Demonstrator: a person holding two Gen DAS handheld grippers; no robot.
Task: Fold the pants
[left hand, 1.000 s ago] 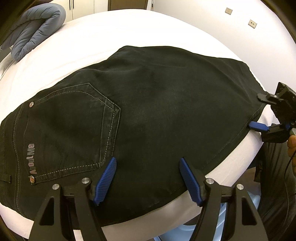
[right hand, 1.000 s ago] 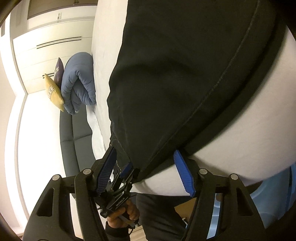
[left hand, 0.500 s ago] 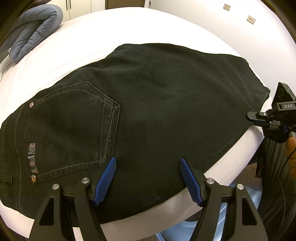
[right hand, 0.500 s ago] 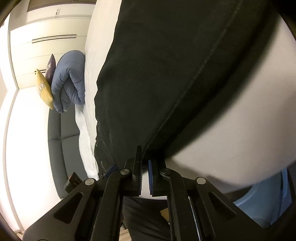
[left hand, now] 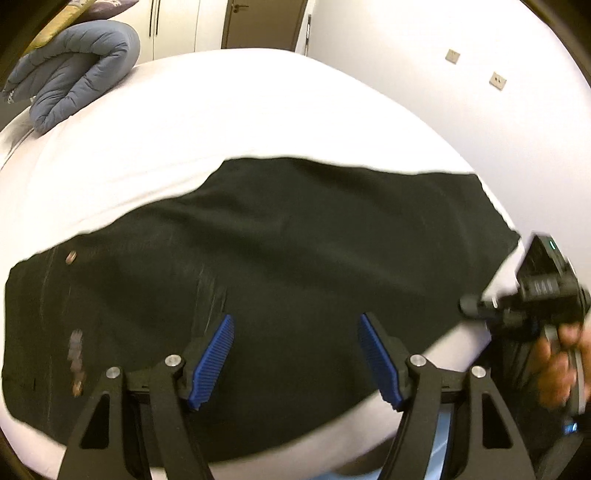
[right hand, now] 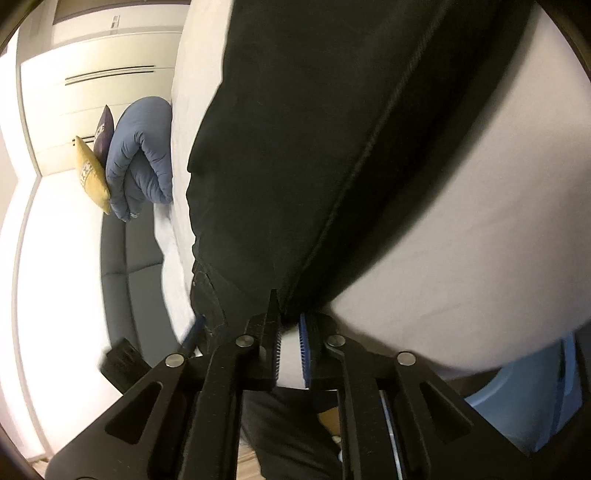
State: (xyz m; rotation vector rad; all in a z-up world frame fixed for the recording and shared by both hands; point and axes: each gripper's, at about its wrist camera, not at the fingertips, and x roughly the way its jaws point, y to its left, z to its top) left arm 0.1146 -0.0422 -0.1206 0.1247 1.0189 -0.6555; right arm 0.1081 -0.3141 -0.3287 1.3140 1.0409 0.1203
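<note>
Left wrist view: the left gripper (left hand: 295,356) hangs spread and empty above black pants (left hand: 277,258) lying across the white bed (left hand: 240,110).

Right wrist view: the right gripper (right hand: 290,345), jaws easing apart, pinches the pants' edge at 6 o'clock.

White bed (left hand: 258,110), blue folded duvet (left hand: 74,70), cream wall (left hand: 424,55), brown door (left hand: 264,22).

pants (left hand: 295,266) on bed (left hand: 240,122), duvet (left hand: 74,70) behind
</note>
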